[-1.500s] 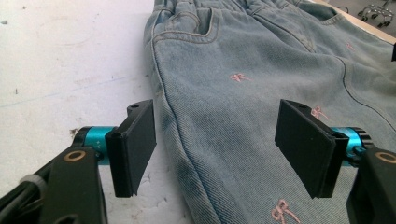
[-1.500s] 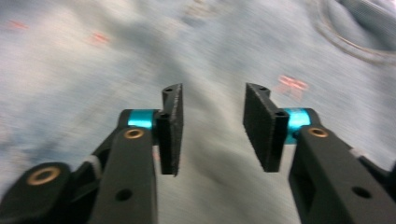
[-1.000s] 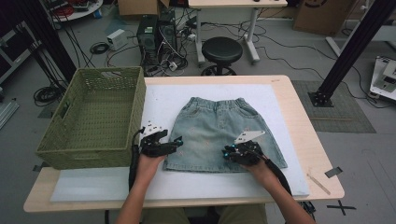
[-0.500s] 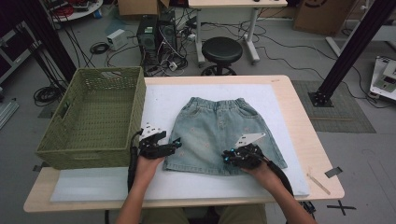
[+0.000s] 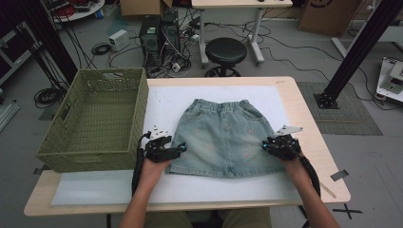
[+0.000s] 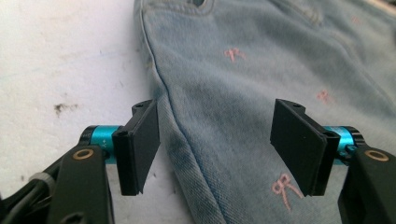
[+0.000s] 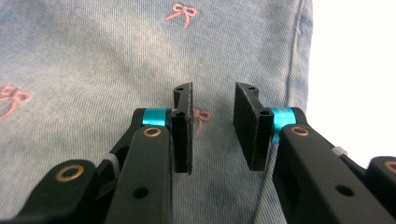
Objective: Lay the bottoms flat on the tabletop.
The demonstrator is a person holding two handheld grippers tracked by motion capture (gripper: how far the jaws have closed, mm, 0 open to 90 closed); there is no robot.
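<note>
Risk sits at the light-blue denim skirt with pink bows (image 5: 227, 137): your left gripper (image 6: 215, 140) gapes wide over its side seam and your right gripper (image 7: 212, 126) hangs narrowly parted, both holding nothing, so closing too high catches only 1 layer.

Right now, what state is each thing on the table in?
Denim skirt: spread flat on the white mat, waistband away from the person.
Basket: upright, nothing visible inside.
Left gripper: open, straddling the skirt's side edge.
Right gripper: open narrowly over the skirt; nothing pinched.
</note>
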